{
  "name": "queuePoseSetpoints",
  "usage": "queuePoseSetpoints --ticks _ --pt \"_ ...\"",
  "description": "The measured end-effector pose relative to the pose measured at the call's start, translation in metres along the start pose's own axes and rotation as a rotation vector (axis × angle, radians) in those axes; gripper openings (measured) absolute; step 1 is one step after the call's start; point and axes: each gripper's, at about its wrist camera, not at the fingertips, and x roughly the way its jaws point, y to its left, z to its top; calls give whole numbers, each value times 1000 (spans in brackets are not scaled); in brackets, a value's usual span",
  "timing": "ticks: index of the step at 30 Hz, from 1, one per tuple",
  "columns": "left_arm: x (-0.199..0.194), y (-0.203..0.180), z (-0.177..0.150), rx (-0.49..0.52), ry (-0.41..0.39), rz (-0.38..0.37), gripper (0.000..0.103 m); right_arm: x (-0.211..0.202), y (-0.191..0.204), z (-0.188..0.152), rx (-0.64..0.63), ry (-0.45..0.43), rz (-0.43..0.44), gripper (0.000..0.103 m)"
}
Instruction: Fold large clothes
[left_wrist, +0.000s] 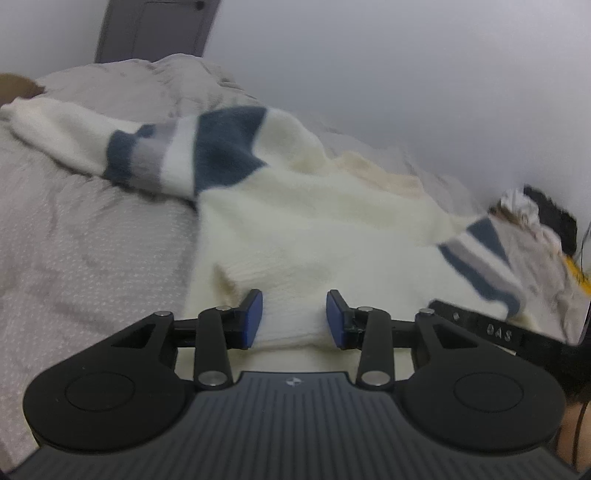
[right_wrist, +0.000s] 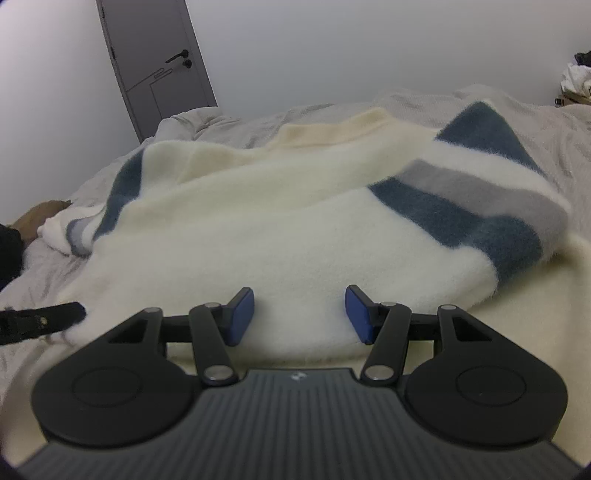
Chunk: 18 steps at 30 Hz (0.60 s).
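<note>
Left gripper (left_wrist: 294, 319) sits low over the hem of the cream sweater (left_wrist: 314, 229), blue pads spread apart with knit fabric lying between them, nothing pinched; right gripper (right_wrist: 300, 315) same posture at the hem further along, pads wide apart over the fuzzy cream body (right_wrist: 258, 240); each gripper's black tip pokes into the other's view at the frame edge, so the two sit near each other along the same edge.

Sweater lies spread on the bed just ahead of both grippers, hem nearest, beige collar (right_wrist: 332, 133) at the far end; left sleeve (left_wrist: 122, 147) stretches out ahead-left of the left gripper, banded navy, grey and white; right sleeve (right_wrist: 480, 195) folded across the body ahead-right of the right gripper, same stripes; left view is motion-blurred, so fine weave is hard to read there.

Surface: grey duvet (left_wrist: 74, 240) with a small pale pattern, rumpled, running left of the left gripper and beyond the sweater; bunched bedding (right_wrist: 199, 122) at the far side; small brown object (right_wrist: 40, 218) at far left, too unclear to name.

Room: plain white wall (right_wrist: 332, 55) behind the bed; grey door (right_wrist: 159, 66) with a dark lever handle far ahead-left; pile of dark and white clothes (left_wrist: 535, 210) far right against the wall.
</note>
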Motion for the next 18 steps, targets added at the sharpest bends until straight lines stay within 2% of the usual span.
queuePoseSetpoints --ticks 4,7,9,11,13,18 --pt "-6 34 23 -124 -38 46 69 -5 -5 2 38 5 15 56" --pt "6 77 50 -234 -14 131 69 -8 -8 1 69 -2 25 56" --pt "11 111 66 -320 -27 167 69 -9 -8 1 75 -3 29 56" --pt "14 146 82 -402 -59 178 69 -9 -8 1 75 -3 29 56" --pt "17 175 98 -443 -93 199 69 -8 -7 1 62 0 24 56" --pt "25 260 124 -675 -200 162 69 -6 -4 0 38 1 7 56"
